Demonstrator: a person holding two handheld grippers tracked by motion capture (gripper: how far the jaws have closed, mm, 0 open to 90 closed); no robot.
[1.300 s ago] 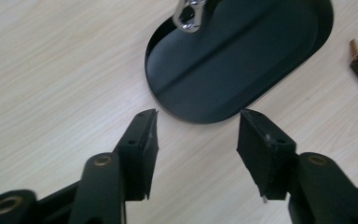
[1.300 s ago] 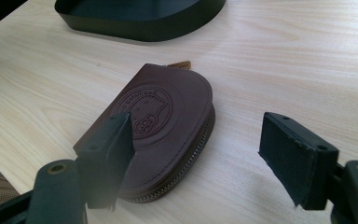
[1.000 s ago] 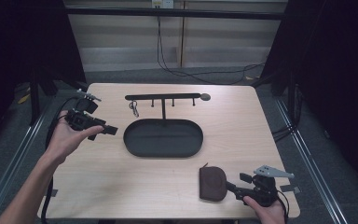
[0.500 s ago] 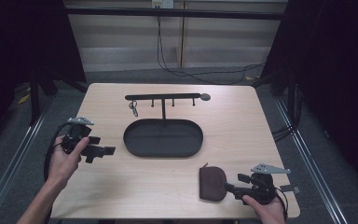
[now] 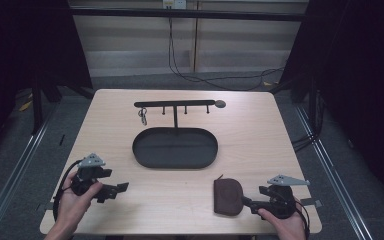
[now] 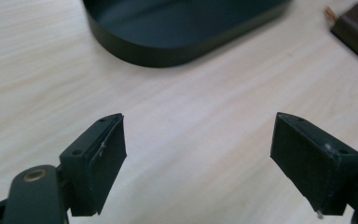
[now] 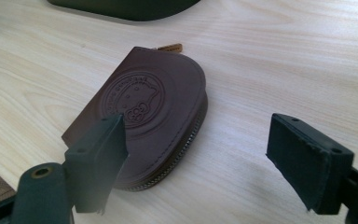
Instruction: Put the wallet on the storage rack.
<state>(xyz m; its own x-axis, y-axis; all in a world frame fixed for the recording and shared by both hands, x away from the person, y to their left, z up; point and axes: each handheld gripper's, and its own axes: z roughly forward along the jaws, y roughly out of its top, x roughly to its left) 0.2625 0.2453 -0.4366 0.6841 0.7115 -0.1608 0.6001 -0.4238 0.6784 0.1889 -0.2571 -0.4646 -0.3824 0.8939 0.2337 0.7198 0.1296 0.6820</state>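
Dark room, black curtains on both sides, and a pale wood desk (image 5: 260, 130) lit in the middle. At the back of it stands a black key rack (image 5: 177, 104) with a row of pegs, and a bunch of keys (image 5: 143, 115) hangs from the leftmost one. In front of that is an empty black oval tray (image 5: 175, 148).

The thing being worked on looks like the brown leather coin pouch (image 5: 228, 196), lying flat near the front right edge, zipper running round the curved side and a small tan pull tab sticking out toward the tray. From the right gripper view you can see the embossed round stamp on its flap (image 7: 135, 100).

Progress-wise I'd say the keys are already hung, and the pouch hasn't been picked up yet, so the tray is probably its destination. That's a guess though.

The right gripper (image 5: 247, 202) is low and level, aimed leftward at the pouch. Its jaws have just been opening and stand spread wide; the pouch sits ahead of them, partly behind one pad, and I can't tell if that pad touches it. Nothing is pinched.

The left gripper (image 5: 121, 187) is over at the front left, hand wrapped around its body, pointing right across bare desk. Its jaws have just been opening too and are spread wide with nothing between them.
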